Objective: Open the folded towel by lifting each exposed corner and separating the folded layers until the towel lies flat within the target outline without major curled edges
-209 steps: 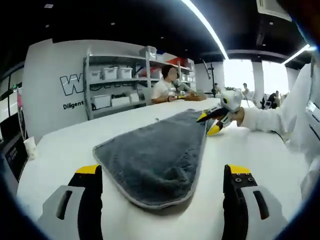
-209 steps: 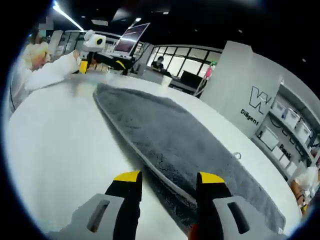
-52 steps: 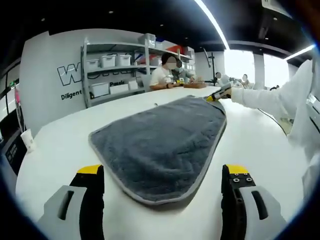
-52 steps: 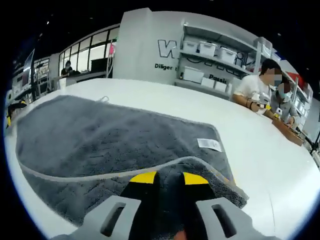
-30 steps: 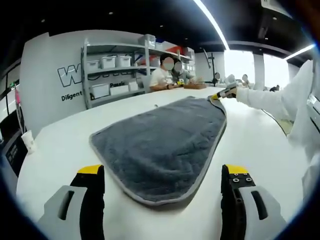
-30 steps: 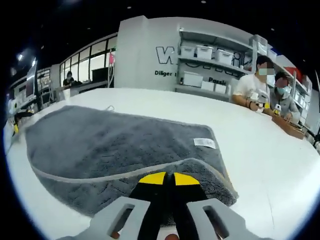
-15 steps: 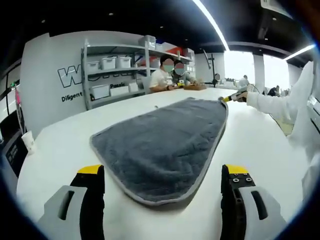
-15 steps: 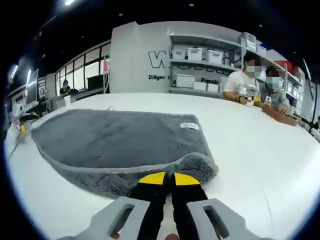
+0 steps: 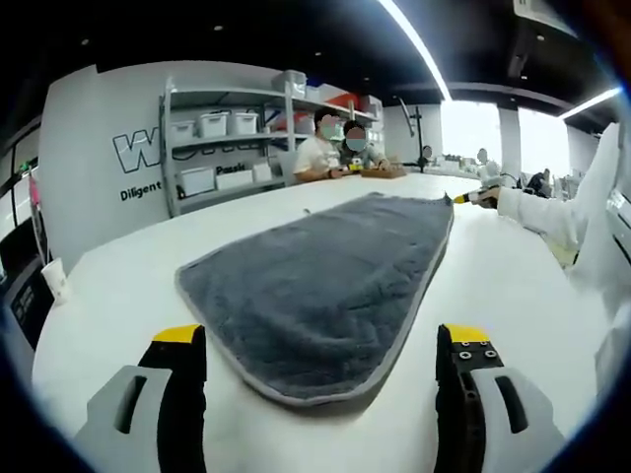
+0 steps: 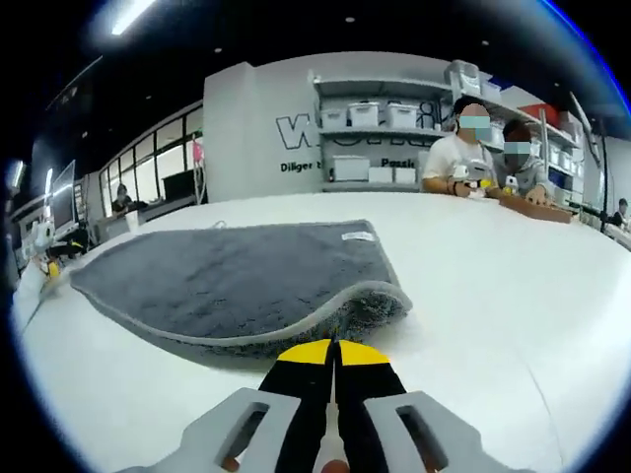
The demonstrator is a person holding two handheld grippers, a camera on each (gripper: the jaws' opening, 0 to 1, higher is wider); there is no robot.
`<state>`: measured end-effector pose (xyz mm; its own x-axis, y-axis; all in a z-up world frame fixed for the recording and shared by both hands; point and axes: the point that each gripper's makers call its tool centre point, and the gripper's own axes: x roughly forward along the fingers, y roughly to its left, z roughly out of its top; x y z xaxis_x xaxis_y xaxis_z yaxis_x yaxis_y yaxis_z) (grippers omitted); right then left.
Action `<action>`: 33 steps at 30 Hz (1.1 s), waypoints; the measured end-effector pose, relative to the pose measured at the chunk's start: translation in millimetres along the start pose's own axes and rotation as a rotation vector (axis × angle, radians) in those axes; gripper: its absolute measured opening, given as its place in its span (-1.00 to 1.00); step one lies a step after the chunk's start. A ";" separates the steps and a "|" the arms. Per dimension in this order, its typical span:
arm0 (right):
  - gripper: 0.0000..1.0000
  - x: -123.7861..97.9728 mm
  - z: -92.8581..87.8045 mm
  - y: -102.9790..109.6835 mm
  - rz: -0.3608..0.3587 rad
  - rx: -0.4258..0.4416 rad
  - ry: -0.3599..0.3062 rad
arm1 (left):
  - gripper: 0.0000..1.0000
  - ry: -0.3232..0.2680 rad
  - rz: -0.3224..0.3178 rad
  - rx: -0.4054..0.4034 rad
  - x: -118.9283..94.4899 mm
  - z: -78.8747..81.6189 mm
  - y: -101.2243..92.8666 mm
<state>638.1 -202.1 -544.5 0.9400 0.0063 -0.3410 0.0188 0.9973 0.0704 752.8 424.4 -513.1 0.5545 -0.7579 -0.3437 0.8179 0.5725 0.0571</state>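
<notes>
Pulled farther out, right gripper, jaws together, stretches towel corner; left gripper unmoved, jaws apart.

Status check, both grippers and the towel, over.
Left gripper open, short of towel. Right gripper shut on towel's near edge, that corner lifted, not flat. Nothing obstructing.

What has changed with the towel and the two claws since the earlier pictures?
The right claw, shut on the grey plush towel's top layer, has drawn that fold outward, widening it on the white table. The left claw stays open, hovering at the near edge.
</notes>
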 end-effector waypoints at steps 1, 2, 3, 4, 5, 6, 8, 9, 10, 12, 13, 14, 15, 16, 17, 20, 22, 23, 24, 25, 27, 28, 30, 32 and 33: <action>-0.98 -3.0 1.7 -0.6 -0.007 0.006 -0.011 | 0.89 0.000 0.001 0.001 -0.2 0.1 0.1; -0.91 -7.1 2.9 1.7 -0.016 0.007 -0.020 | 0.89 -0.002 0.001 0.001 -0.5 0.5 0.0; -0.83 -10.4 4.3 1.4 -0.027 0.005 -0.027 | 0.89 -0.004 0.001 0.001 -0.7 0.9 0.3; -0.72 -13.0 5.4 1.7 -0.034 0.003 -0.030 | 0.89 -0.005 0.001 0.001 -0.9 1.2 0.5; -0.62 -17.1 9.9 3.3 -0.040 -0.023 -0.046 | 0.89 -0.006 0.001 0.001 -0.9 1.4 0.3; -0.52 -19.7 12.9 7.1 -0.041 -0.038 -0.058 | 0.89 -0.006 0.001 0.001 -0.9 1.5 0.1; -0.33 -24.8 24.7 13.1 -0.033 -0.072 -0.099 | 0.89 -0.007 -0.001 0.004 -0.6 2.1 -0.7; -0.26 -26.8 31.5 18.4 -0.019 -0.096 -0.121 | 0.89 -0.008 -0.003 0.004 -0.5 2.4 -1.3; -0.17 -28.4 38.9 23.5 -0.004 -0.113 -0.145 | 0.89 -0.008 -0.003 0.004 -0.4 2.4 -1.5; 0.00 -31.9 54.0 36.6 0.022 -0.145 -0.186 | 0.90 -0.005 -0.003 0.004 -0.1 1.7 -0.8; 0.12 -33.0 57.8 41.9 0.029 -0.152 -0.190 | 0.90 -0.004 -0.003 0.004 -0.1 1.3 -0.8; 0.20 -33.1 61.3 46.2 0.036 -0.155 -0.190 | 0.90 -0.003 -0.002 0.003 0.0 0.9 -0.6; 0.26 -31.9 62.4 51.6 0.051 -0.153 -0.175 | 0.90 -0.002 -0.001 0.002 0.0 0.6 0.1; 0.36 -30.5 60.5 59.4 0.082 -0.151 -0.146 | 0.90 -0.001 -0.001 0.002 0.1 0.5 0.6; 0.44 -29.7 61.5 63.3 0.093 -0.154 -0.141 | 0.90 0.000 -0.001 0.002 0.2 0.2 0.6; 0.58 -27.8 61.6 76.5 0.109 -0.187 -0.095 | 0.90 0.001 -0.001 0.002 0.3 -0.1 1.1; 0.69 -27.5 63.8 82.0 0.111 -0.208 -0.091 | 0.90 0.002 -0.001 0.002 0.3 -0.2 1.6; 0.74 -26.6 64.7 84.5 0.114 -0.215 -0.086 | 0.90 0.002 -0.001 0.003 0.3 -0.3 1.2; 0.80 -26.0 65.1 86.7 0.118 -0.222 -0.081 | 0.90 0.002 -0.001 0.003 0.3 -0.3 1.1; 0.85 -24.8 65.0 89.6 0.126 -0.230 -0.073 | 0.90 0.002 -0.002 0.002 0.3 -0.3 0.9; 0.93 -21.8 65.7 94.5 0.145 -0.243 -0.063 | 0.90 0.003 -0.002 0.003 0.5 -0.5 1.0; 0.96 -20.4 65.6 97.7 0.157 -0.253 -0.057 | 0.90 0.003 -0.003 0.003 0.5 -0.5 0.9; 0.98 -17.0 65.8 101.9 0.174 -0.272 -0.047 | 0.90 0.003 -0.005 0.004 0.7 -0.2 0.6; 0.98 -10.7 64.8 106.1 0.193 -0.288 -0.029 | 0.90 0.003 -0.006 0.006 0.6 -0.1 -0.1; 0.98 -7.0 64.0 107.3 0.199 -0.290 -0.018 | 0.90 0.003 -0.005 0.006 0.5 -0.1 -0.3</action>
<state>655.3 -99.7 -474.5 0.9214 0.2043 -0.3307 -0.2607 0.9558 -0.1361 752.8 423.8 -513.4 0.5496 -0.7602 -0.3465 0.8218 0.5665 0.0606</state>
